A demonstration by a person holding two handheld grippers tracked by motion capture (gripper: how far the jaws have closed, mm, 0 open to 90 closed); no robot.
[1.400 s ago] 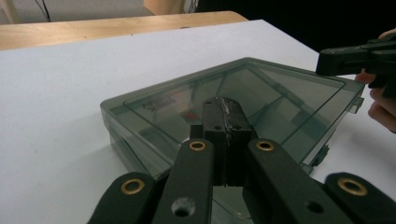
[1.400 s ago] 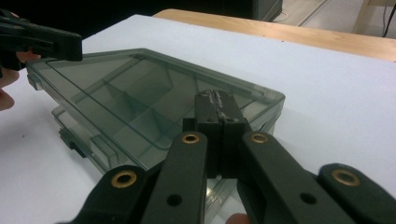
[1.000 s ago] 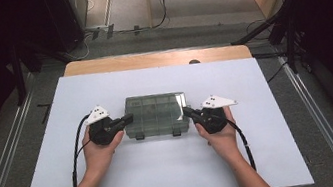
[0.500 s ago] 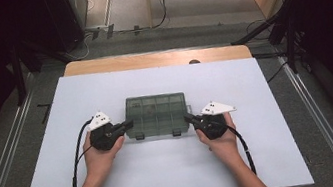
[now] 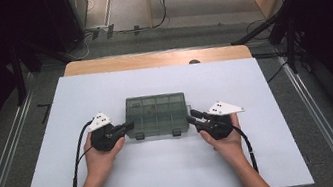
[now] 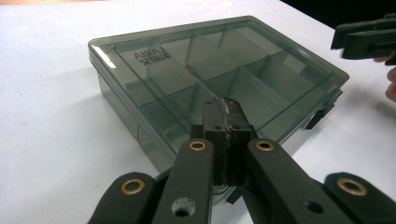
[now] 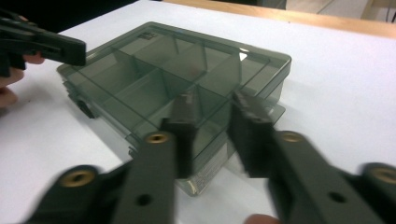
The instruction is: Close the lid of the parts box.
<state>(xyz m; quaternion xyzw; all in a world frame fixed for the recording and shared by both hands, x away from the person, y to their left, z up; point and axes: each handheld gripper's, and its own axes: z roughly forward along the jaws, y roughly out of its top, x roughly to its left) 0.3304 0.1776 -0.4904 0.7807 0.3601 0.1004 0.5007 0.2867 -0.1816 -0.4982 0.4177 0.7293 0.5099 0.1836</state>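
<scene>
Approach step at the smoky compartment box [image 5: 157,115], centre frame on the white worktop [image 5: 265,88]: left tongs [image 5: 129,126] shut and empty, right tongs [image 5: 190,117] just opening, empty; next, probably grip the box's ends.

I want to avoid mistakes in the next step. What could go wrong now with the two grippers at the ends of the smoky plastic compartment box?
1. The right gripper, whose jaws have just been opening, stands at a corner of the smoky transparent plastic compartment box; a corner grip may slip.
2. The left gripper is shut, so it can only push, and the box may slide on the smooth white table.
</scene>
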